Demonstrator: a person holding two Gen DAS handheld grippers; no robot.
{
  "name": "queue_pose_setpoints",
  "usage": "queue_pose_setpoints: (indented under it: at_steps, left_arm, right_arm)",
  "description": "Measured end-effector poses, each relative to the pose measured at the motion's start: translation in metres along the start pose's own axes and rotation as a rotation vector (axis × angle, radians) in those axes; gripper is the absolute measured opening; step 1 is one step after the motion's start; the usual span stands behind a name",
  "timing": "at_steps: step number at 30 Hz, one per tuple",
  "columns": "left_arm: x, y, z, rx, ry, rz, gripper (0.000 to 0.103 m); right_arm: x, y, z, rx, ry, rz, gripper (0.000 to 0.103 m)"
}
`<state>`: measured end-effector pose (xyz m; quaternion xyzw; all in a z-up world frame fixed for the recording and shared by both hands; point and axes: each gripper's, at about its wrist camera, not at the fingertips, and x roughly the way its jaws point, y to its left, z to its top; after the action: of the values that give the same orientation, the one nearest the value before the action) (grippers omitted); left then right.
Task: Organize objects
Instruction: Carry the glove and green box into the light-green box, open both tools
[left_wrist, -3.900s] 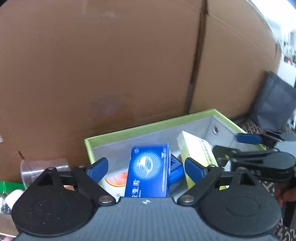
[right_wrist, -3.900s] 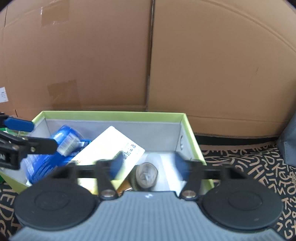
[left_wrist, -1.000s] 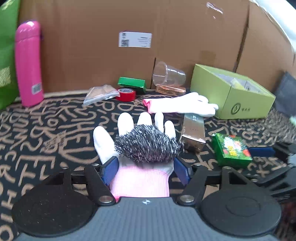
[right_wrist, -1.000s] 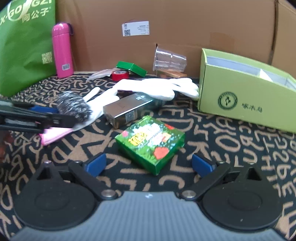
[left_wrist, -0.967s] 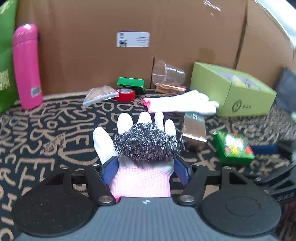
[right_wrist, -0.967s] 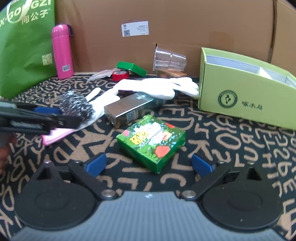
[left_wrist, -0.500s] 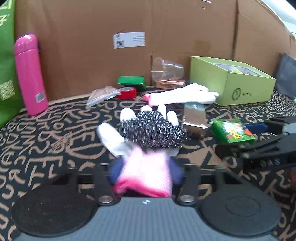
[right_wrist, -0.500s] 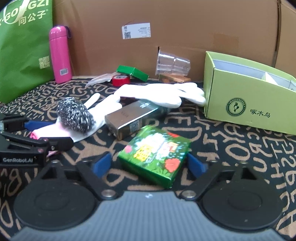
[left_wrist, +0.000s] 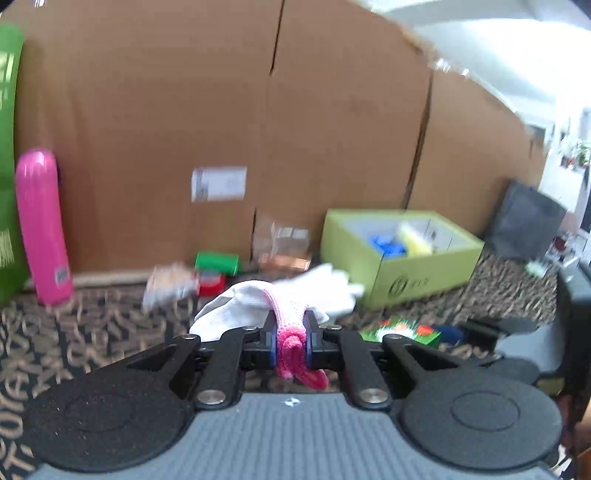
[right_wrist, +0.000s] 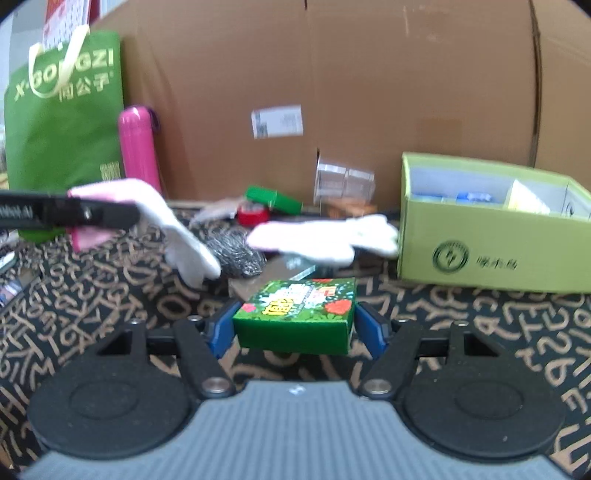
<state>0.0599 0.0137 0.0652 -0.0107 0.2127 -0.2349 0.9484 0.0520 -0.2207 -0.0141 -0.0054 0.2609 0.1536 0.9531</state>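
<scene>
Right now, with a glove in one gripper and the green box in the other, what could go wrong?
The left gripper pinches only the glove's pink cuff, so its dangling fingers might snag the steel wool or slip free. The right gripper holds the small green box near its rear edge; it could tilt out on the way to the bin.

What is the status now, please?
Left tongs just closed on glove cuff, lifted. Right tongs closing around green box. Steel scourer left on mat, way clear.
</scene>
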Motion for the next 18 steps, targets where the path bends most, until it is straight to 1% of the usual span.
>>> queue_pose_setpoints:
  at_steps: [4,9,12,14,18]
  left_arm:
    - [-0.005,-0.009,0.022,0.000,-0.060,-0.045,0.012]
    - [0.016,-0.030,0.048,0.025,-0.099,-0.096,0.012]
    - [0.038,-0.043,0.062,0.012,-0.090,-0.147,0.012]
    - [0.054,-0.054,0.070,0.021,-0.085,-0.165,0.012]
    - [0.086,-0.077,0.087,0.023,-0.069,-0.221,0.012]
  right_arm:
    - [-0.012,-0.006,0.006,-0.006,-0.039,-0.010,0.066]
    - [-0.024,-0.018,0.010,-0.003,-0.070,-0.034,0.065]
    - [-0.030,-0.028,0.012,0.011,-0.084,-0.051,0.065]
    - [-0.036,-0.038,0.016,0.018,-0.102,-0.070,0.065]
    - [-0.048,-0.066,0.029,0.017,-0.158,-0.133,0.065]
